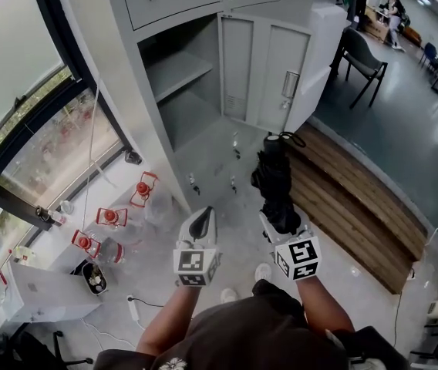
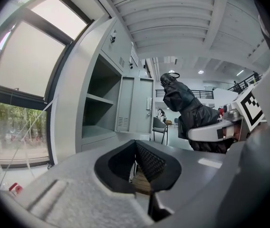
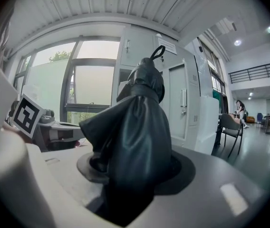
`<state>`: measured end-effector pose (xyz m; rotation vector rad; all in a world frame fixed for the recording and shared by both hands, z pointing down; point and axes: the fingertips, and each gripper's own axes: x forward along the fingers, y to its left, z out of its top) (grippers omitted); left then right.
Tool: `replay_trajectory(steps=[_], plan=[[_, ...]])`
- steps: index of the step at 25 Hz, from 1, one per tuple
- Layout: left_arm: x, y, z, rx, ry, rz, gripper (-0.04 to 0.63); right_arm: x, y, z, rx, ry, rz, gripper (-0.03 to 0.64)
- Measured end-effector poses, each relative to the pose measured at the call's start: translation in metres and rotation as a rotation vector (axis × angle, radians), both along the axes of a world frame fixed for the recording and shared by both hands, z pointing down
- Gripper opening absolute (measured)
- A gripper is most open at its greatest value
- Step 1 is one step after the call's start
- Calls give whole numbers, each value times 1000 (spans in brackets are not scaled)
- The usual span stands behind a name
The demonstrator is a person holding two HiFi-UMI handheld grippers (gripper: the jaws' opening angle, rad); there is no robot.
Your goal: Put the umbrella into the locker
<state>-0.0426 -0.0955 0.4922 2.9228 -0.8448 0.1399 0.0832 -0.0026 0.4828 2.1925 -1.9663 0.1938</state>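
Grey locker (image 1: 179, 74) stands open, upper centre. My right gripper (image 1: 281, 222), reaching toward it, clamps the folded black umbrella (image 1: 274, 177). My left gripper (image 1: 202, 220) is alongside, jaws together, empty.

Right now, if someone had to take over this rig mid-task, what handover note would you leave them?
Right gripper: shut on the folded black umbrella, which points toward the locker.
Left gripper: shut, nothing in it.
Locker: straight ahead, door swung open, shelf compartment exposed.
Done: umbrella is in hand and the door is open.
Left: bring the umbrella into the open compartment, set it down, release.
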Motion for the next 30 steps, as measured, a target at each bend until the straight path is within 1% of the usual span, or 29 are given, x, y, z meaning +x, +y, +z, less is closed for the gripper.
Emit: replay_trajectory(steps=[9, 16, 23, 26, 30], plan=[[-13, -42, 7, 8, -6, -127, 3, 1, -61, 15, -20, -9, -123, 229], [2, -84, 1, 15, -18, -211, 3, 19, -116, 22, -44, -22, -211, 229], [21, -121, 4, -3, -31, -287, 5, 40, -163, 35, -91, -36, -288, 229], [25, -135, 6, -21, -22, -326, 3, 47, -179, 39, -102, -50, -322, 229], [30, -152, 11, -30, -33, -372, 3, 55, -198, 45, -119, -51, -363, 229]])
